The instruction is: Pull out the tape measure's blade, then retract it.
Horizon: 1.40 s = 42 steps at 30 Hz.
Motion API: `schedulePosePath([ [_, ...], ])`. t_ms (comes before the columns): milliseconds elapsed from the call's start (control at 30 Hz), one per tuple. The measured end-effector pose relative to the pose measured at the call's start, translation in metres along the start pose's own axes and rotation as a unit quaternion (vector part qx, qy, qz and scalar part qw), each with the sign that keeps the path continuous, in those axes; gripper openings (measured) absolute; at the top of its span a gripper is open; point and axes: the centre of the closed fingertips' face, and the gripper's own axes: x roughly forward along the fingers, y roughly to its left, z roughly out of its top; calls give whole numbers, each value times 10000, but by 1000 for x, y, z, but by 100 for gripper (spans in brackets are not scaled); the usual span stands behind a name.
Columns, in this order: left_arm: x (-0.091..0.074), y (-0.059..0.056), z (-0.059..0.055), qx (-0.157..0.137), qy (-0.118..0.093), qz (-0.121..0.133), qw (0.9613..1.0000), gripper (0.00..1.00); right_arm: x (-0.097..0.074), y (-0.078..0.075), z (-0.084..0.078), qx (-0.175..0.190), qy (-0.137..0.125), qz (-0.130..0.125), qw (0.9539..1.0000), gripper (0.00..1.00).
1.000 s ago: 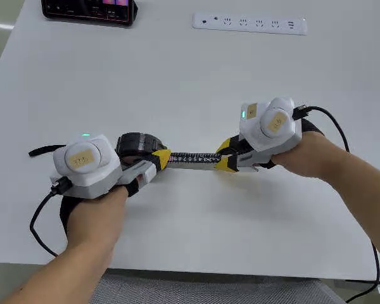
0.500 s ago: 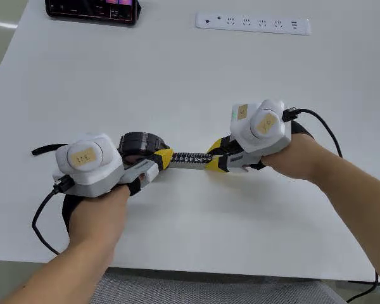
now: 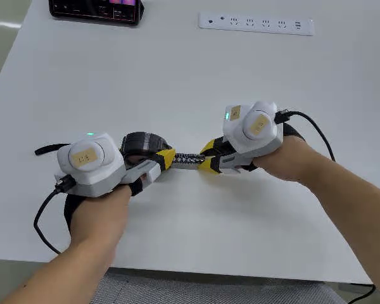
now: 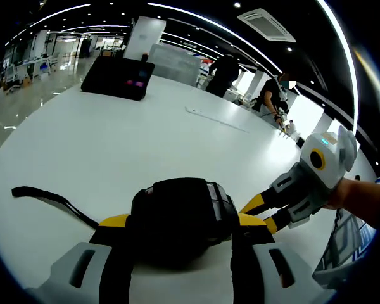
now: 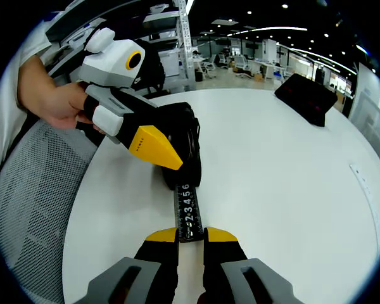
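The bench (image 3: 177, 82) lies bare across its middle and far stretch, open for passing. At the far edge a power strip (image 3: 256, 24) lies right of centre and a black screen (image 3: 96, 9) sits at the far left, both well apart from the hands. Nearer, the case (image 3: 139, 144), clamped in the left hand-held gripper (image 3: 149, 158), and the short blade (image 3: 189, 158), pinched by the right hand-held gripper (image 3: 208, 156), bar the line between the two. A black strap (image 3: 49, 149) trails left of the case. A cable (image 3: 310, 120) loops right of the right hand-held gripper. The near strip of bench is bare.
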Motion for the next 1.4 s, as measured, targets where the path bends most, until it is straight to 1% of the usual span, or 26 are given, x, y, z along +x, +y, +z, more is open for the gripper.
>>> schedulePosePath([
  [433,0,1,1,-59,-5,-42,10000,58,14,3,15,-58,-82,33,9999,11],
  [800,1,2,2,-82,-18,-39,10000,58,18,2,19,-16,-115,28,9999,10],
  [867,2,3,2,-172,-38,-46,9998,58,19,1,20,-12,-133,14,9999,10],
  [900,2,3,2,-103,-29,-31,9999,58,19,1,20,1,-132,18,9999,10],
  [1067,2,3,2,-140,-45,-26,9999,57,21,1,21,15,-144,0,9999,10],
  [1133,2,3,2,-185,-38,-13,9998,57,21,1,24,97,-200,-15,9998,10],
  [1400,1,4,3,-244,-31,-72,9997,57,24,1,28,183,-247,-13,9995,10],
])
